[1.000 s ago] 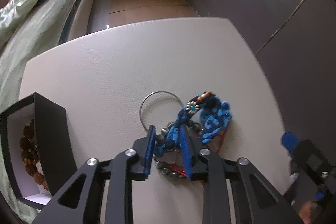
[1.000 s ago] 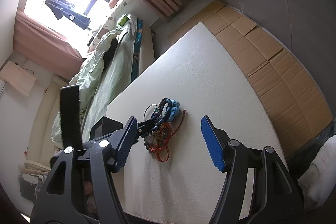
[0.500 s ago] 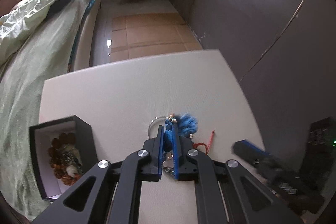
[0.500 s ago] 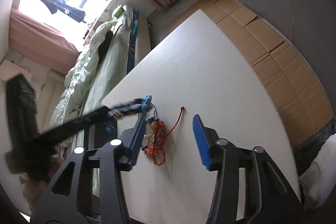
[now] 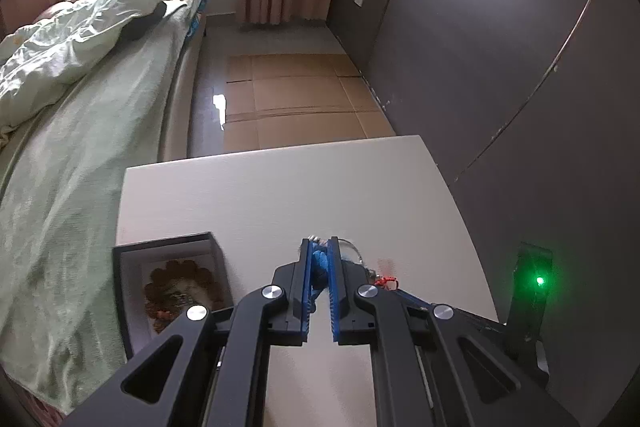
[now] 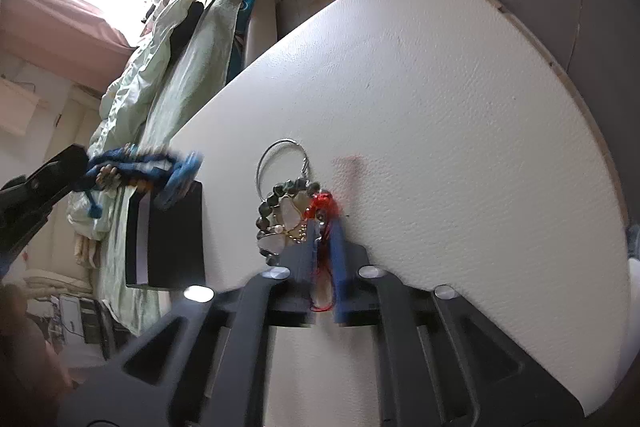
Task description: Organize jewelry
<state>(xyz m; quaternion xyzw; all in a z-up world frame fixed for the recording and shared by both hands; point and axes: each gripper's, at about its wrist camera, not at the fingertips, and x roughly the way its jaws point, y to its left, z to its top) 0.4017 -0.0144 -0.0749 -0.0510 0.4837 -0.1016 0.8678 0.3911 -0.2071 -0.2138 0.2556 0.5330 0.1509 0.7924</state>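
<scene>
My left gripper (image 5: pixel 319 247) is shut on a blue braided bracelet (image 5: pixel 319 261) and holds it in the air above the table; the bracelet also shows in the right wrist view (image 6: pixel 140 171), hanging above the black box. My right gripper (image 6: pixel 325 227) is shut on a red cord bracelet (image 6: pixel 322 203) at the jewelry pile on the white table (image 6: pixel 440 107). A dark beaded bracelet with pale pieces (image 6: pixel 282 215) and a silver wire hoop (image 6: pixel 276 159) lie beside it. The black jewelry box (image 5: pixel 168 279) holds brown beads.
A bed with green bedding (image 5: pixel 60 147) runs along the table's left side. A dark wall (image 5: pixel 500 47) stands to the right. Cardboard sheets (image 5: pixel 296 99) cover the floor beyond the table's far edge. The right gripper's body with a green light (image 5: pixel 538 281) is at the right.
My left gripper closed on the blue bracelet and lifted it off the pile toward the box. My right gripper moved in to the pile and closed on the red cord.
</scene>
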